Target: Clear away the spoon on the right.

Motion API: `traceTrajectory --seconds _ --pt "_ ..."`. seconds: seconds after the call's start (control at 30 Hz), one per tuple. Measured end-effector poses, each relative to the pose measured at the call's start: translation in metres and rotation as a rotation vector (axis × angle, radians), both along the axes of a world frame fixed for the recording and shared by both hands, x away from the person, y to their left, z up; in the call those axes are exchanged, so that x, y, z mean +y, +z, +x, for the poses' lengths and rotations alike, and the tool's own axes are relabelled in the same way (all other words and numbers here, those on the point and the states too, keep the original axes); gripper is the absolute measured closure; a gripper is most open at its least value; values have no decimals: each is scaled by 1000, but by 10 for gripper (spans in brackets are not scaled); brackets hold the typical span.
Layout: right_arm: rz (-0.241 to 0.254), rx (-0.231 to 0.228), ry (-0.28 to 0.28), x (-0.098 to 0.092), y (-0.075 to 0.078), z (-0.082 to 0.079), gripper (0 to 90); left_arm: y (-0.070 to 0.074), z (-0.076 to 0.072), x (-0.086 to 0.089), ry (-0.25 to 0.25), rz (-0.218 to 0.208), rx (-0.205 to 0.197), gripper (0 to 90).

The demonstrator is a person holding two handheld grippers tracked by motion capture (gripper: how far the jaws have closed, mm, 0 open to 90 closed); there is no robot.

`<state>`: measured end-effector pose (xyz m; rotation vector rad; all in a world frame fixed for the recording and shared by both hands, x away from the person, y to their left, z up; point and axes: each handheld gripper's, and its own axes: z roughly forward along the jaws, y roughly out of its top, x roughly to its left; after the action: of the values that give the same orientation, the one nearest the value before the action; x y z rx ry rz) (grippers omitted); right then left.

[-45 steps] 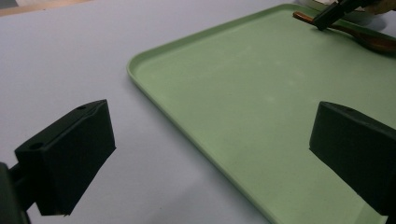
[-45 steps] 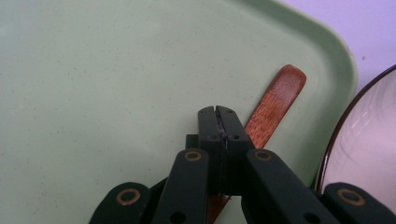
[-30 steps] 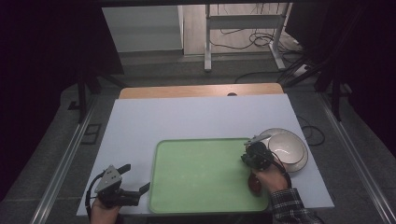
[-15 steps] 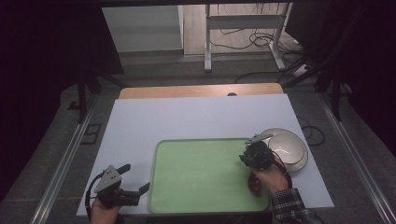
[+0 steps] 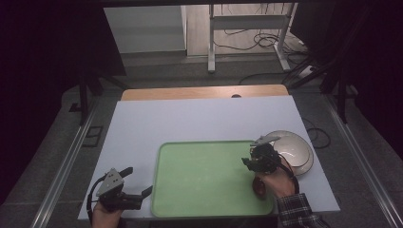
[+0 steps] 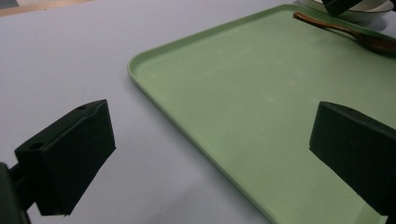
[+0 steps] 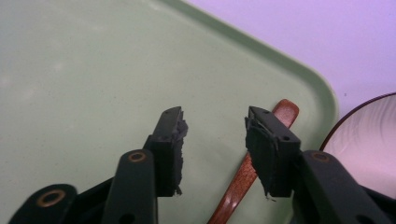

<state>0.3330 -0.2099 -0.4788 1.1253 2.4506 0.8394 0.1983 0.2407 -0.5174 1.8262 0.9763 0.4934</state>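
A green tray point(image 5: 204, 175) lies at the front of the white table. A brown wooden spoon point(image 7: 243, 177) rests on its right end, spoon point(image 6: 345, 32) flat on the green surface. My right gripper point(image 7: 215, 130) hovers just over the handle. Its jaws have just been opening and now stand apart, with the pads clear of the wood. The handle runs beneath the right-hand jaw. From the high view, the right gripper point(image 5: 254, 161) sits at the tray's right edge. My left gripper point(image 5: 139, 180) is open with nothing in it, left of the tray's front corner.
A pale bowl point(image 5: 297, 149) with a dark rim stands on the table just right of the tray, close to the right gripper. A bare wooden strip point(image 5: 204, 92) borders the table's far edge. White table surface stretches behind and left of the tray.
The right gripper's jaws stand a little wider apart than before. Both hands have hardly moved, and the spoon stays on the tray.
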Motion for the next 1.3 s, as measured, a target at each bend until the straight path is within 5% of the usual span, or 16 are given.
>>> traceTrajectory --seconds 1.3 --pt "92 -104 22 -18 17 -32 204 0 0 0 4 0 1 0"
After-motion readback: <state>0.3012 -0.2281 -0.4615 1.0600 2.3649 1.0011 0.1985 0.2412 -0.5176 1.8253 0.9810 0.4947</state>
